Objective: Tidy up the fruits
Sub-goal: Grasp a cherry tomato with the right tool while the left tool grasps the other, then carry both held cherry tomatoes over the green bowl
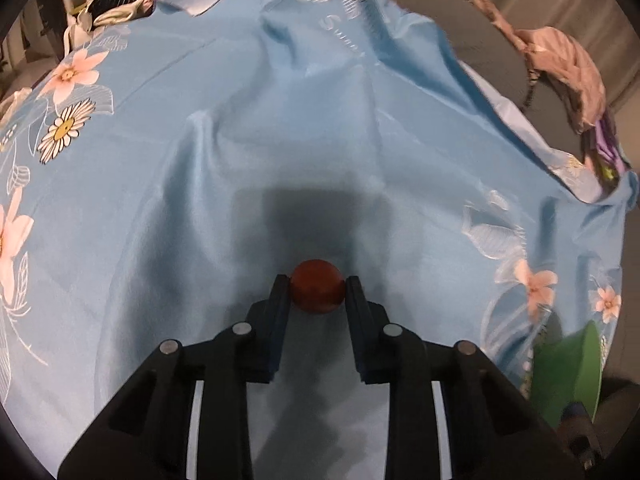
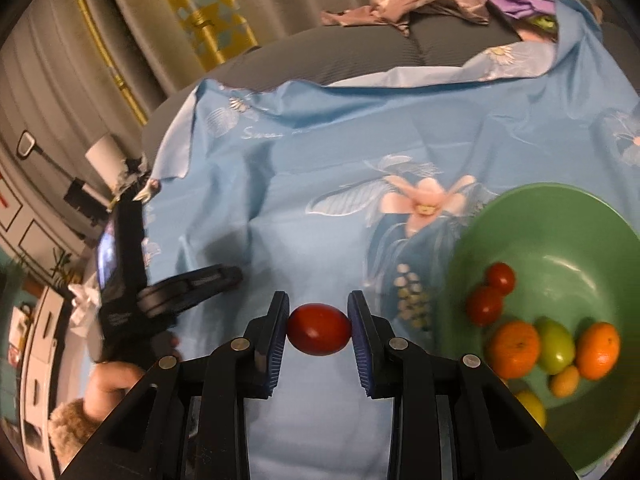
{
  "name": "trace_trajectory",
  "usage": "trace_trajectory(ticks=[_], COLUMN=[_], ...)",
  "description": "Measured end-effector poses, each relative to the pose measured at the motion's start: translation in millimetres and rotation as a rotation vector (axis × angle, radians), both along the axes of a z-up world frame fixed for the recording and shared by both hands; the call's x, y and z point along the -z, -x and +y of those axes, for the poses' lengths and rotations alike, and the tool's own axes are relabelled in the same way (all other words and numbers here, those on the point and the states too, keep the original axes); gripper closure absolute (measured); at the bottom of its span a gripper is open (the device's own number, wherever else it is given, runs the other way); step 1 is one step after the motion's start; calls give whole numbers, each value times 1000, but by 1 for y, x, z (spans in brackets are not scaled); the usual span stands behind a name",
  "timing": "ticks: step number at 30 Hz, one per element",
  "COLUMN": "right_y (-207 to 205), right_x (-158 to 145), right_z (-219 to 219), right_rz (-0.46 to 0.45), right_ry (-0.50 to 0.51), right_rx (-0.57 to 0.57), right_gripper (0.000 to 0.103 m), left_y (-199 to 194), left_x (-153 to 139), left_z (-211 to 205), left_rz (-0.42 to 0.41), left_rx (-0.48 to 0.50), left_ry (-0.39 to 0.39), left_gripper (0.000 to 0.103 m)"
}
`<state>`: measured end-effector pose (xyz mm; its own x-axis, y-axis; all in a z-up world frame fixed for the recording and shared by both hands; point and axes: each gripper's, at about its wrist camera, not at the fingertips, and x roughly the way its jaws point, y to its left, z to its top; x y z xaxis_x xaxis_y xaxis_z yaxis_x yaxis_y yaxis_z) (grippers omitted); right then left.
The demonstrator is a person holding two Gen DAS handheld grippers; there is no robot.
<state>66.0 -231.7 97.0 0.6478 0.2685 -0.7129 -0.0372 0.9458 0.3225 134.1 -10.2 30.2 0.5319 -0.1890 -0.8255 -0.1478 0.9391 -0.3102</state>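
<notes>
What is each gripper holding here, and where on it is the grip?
The left gripper pinches a small round red fruit across its sides. The right gripper clamps an oval red tomato by its two ends.

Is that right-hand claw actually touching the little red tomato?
Touching. In the right wrist view, both fingers of the right gripper press against the ends of the red tomato.

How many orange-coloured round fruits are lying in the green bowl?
2. One orange fruit lies left of the green fruit; the other lies right of it, both in the green bowl. The right gripper's body may hide more.
</notes>
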Motion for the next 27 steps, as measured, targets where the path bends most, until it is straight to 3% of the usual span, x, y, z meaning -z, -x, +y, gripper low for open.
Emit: trace_trajectory(ticks=[6, 11, 18, 27], right_y=[8, 15, 22, 37], right_x=[-5, -10, -16, -24], right_z=[-17, -32, -47, -76], right_rz=[-23, -45, -72, -110], right_ry=[-18, -35, -39, -131], right_rx=[35, 55, 101, 145], right_gripper=[71, 71, 71, 71], left_y=[32, 52, 71, 94], left_x=[-32, -45, -70, -89], left_z=[-23, -43, -67, -108], left_rz=[-103, -145, -242, -314], left_rx=[63, 104, 180, 296], left_ry=[16, -36, -16, 8], left_gripper=[76, 76, 75, 75])
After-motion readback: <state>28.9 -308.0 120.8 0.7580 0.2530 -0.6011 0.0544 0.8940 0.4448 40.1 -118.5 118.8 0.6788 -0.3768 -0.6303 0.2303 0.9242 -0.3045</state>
